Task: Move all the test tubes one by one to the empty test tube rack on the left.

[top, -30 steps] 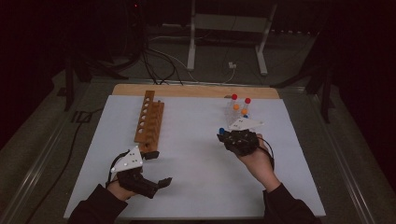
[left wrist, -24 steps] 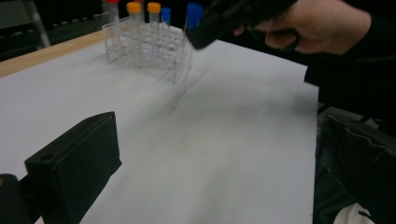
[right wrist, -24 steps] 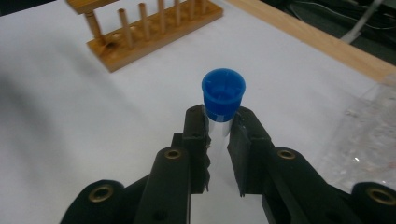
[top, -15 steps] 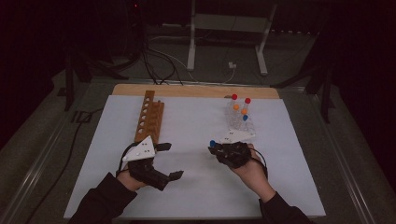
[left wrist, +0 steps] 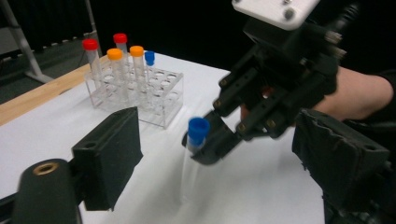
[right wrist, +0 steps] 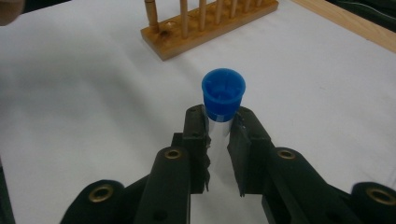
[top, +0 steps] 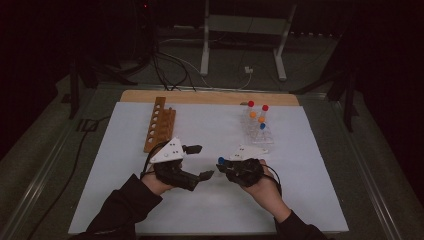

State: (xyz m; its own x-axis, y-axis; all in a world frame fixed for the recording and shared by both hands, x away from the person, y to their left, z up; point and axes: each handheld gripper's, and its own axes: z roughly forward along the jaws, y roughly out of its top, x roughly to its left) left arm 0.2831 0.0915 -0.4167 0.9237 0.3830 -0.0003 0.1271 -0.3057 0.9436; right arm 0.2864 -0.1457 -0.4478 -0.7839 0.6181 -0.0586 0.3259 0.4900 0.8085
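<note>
At a dimly lit bench (top: 215,210), a person works two hand-held tongs over a white sheet. The right tongs (top: 223,163) are clamped on a clear tube (right wrist: 219,122) with a blue cap (right wrist: 223,88), gripping the glass just below the cap, as the right gripper view shows. In the left gripper view the tube (left wrist: 192,161) hangs cap-up from those tongs, its lower end close above the sheet. The left tongs (top: 200,161) hold nothing; their jaws have just been closing but stand well apart, with the tube in the gap ahead of them and no pad touching it.

Behind the right hand, a clear rack (top: 257,131) carries five more tubes with red, orange and blue caps. A wooden rack (top: 159,125) with a row of holes stands near the left hand, its holes unfilled as far as can be seen.

The step in hand looks like a hand-over in mid-air: one tube has left the clear rack and is offered across. Next, the left tongs likely need to close on the tube's free lower part before the right tongs let go, then carry it to the wooden rack.
</note>
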